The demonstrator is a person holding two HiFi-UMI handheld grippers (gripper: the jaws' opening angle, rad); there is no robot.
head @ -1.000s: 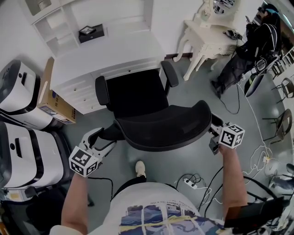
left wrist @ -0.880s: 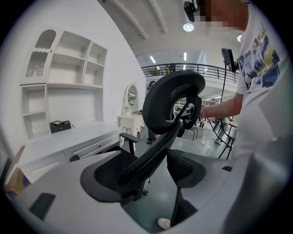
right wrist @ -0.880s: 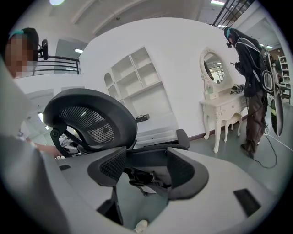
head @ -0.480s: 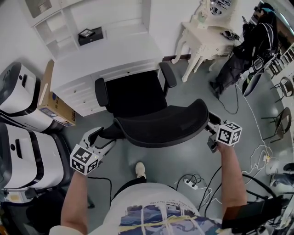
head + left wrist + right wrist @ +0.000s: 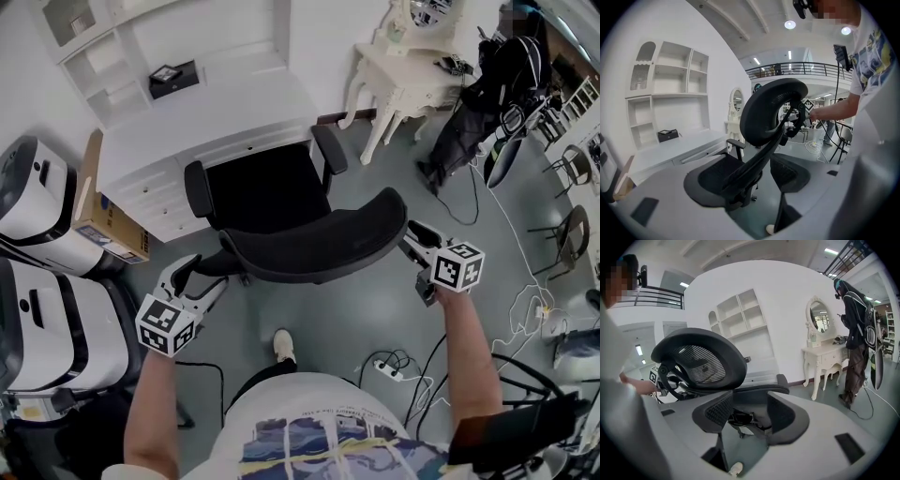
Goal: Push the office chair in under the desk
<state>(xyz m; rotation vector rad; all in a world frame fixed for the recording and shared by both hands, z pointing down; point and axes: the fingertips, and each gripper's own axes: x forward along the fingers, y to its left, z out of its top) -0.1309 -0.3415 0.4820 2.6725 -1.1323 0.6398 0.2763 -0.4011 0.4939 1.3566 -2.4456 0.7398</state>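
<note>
The black office chair stands in front of the white desk (image 5: pixel 225 98), its seat (image 5: pixel 267 187) at the desk's front and its mesh backrest (image 5: pixel 309 239) towards me. My left gripper (image 5: pixel 195 279) is open at the backrest's left end. My right gripper (image 5: pixel 412 239) sits at the backrest's right edge; its jaws have just been closing but stand apart, pressing on nothing. In the left gripper view the backrest (image 5: pixel 771 110) rises ahead of the spread jaws. In the right gripper view the backrest (image 5: pixel 701 359) is above and beyond the jaws.
A cardboard box (image 5: pixel 108 211) leans at the desk's left end beside white machines (image 5: pixel 37 197). A black box (image 5: pixel 169 77) lies on the desk. A white dressing table (image 5: pixel 403 75) and a person in dark clothes (image 5: pixel 487 103) are at the right. Cables and a power strip (image 5: pixel 384 366) lie on the floor.
The whole head view has slid a little up and to the left. Chair, desk and both grippers keep their places relative to one another.
</note>
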